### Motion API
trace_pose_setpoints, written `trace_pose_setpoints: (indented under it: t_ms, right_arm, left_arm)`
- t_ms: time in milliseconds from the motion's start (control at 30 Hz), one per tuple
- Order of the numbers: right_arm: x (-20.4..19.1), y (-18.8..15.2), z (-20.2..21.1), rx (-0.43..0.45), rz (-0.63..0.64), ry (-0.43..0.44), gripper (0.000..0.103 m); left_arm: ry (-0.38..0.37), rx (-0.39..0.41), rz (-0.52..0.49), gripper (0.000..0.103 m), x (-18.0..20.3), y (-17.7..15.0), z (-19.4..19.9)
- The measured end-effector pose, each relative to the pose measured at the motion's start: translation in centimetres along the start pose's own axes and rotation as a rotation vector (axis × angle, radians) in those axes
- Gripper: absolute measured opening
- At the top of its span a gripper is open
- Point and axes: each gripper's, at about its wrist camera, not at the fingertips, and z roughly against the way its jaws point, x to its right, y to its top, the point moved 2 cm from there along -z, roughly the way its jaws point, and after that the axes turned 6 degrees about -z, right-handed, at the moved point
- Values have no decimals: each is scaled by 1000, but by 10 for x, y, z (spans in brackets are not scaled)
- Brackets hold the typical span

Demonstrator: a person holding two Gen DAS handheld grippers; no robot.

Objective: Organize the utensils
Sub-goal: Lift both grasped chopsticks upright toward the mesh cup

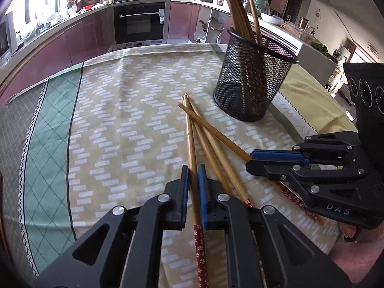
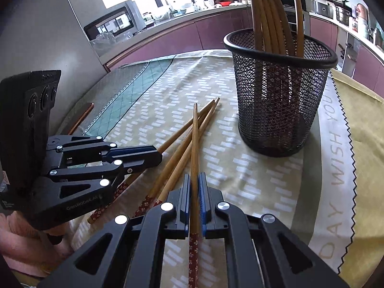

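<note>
Several bamboo chopsticks with red flowered ends lie crossed on the tablecloth. My left gripper (image 1: 193, 175) is shut on one chopstick (image 1: 190, 144) near its red end. My right gripper (image 2: 195, 182) is shut on another chopstick (image 2: 195, 139), which crosses over two loose ones (image 2: 177, 160). In the left wrist view the right gripper (image 1: 249, 159) comes in from the right over the crossing chopstick (image 1: 216, 130). In the right wrist view the left gripper (image 2: 159, 157) sits at the left. A black mesh holder (image 1: 252, 79) (image 2: 279, 96) stands just beyond, with several chopsticks (image 2: 268, 16) upright in it.
A patterned tablecloth (image 1: 120, 120) (image 2: 240, 168) covers the round table, and its far edge drops off toward purple kitchen cabinets (image 1: 79, 38) and an oven (image 1: 140, 21). A grey fridge wall (image 2: 48, 36) stands left in the right wrist view.
</note>
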Motion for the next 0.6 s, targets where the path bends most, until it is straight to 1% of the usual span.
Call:
trace_pose_setpoints:
  t_ms: [167, 400, 467, 600]
  right_arm:
    - [-3, 5, -7, -2, 6, -5, 7]
    - [-2, 11, -10, 5, 3, -2, 6]
    - [-1, 11, -8, 12, -1, 5, 6]
    - [3, 9, 9, 52, -4, 16, 6]
  left_arm:
    - [-4, -7, -13, 11, -4, 11, -8]
    - [17, -11, -30, 11, -5, 24, -19]
    - [22, -9, -19, 8, -5, 27, -20]
    - [19, 9, 0, 8, -7, 28, -13]
